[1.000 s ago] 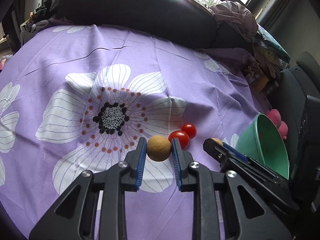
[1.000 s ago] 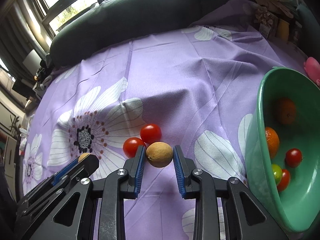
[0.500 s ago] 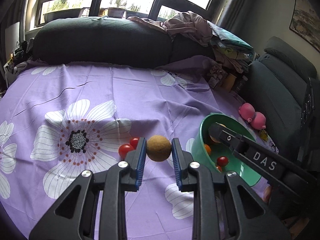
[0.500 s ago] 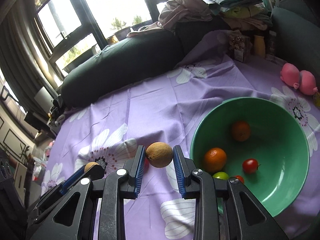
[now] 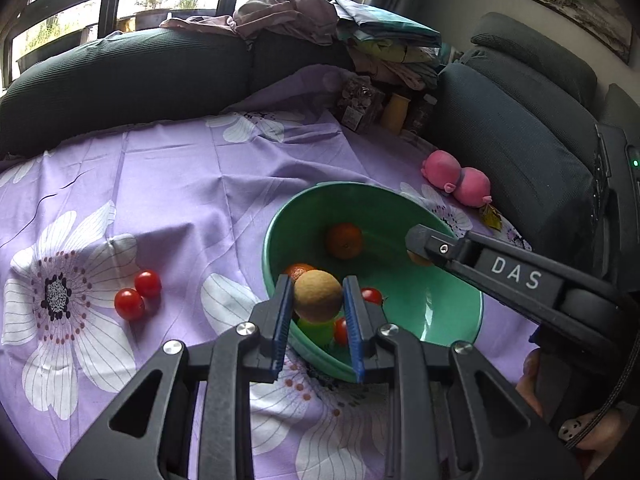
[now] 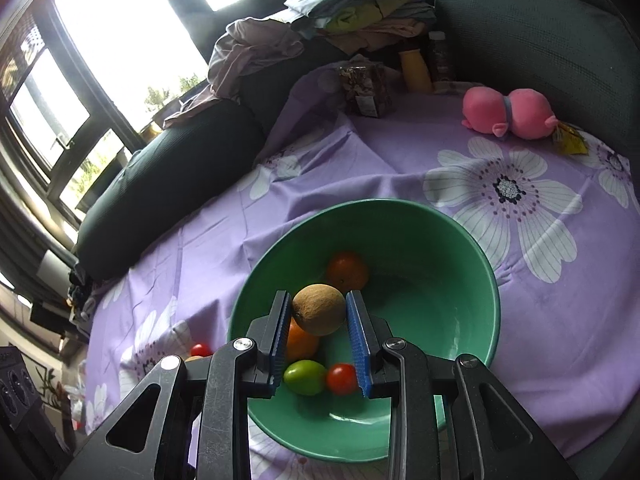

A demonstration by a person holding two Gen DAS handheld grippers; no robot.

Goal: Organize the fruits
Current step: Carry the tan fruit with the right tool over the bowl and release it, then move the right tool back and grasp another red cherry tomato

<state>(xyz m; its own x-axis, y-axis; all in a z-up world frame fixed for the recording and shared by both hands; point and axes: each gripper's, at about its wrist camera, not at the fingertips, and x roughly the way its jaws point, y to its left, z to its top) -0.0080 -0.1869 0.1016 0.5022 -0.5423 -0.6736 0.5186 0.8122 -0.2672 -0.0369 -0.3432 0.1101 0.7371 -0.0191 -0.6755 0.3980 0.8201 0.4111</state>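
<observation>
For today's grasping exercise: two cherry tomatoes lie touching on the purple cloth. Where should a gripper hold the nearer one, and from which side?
Take the nearer tomato across its round middle, coming from above, jaws set crosswise to the pair's line, since the other tomato touches its far side.

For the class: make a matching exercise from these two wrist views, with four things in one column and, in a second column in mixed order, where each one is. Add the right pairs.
Things
1. brown fruit
2. green fruit
3. two loose tomatoes
4. pink plush toy

Places
A. on the purple cloth, left of the bowl in the left wrist view
B. between the blue pads of the left gripper
C. at the bottom of the green bowl
D. on the cloth beyond the bowl, near the dark cushion

Pairs: 1-B, 2-C, 3-A, 4-D
</observation>
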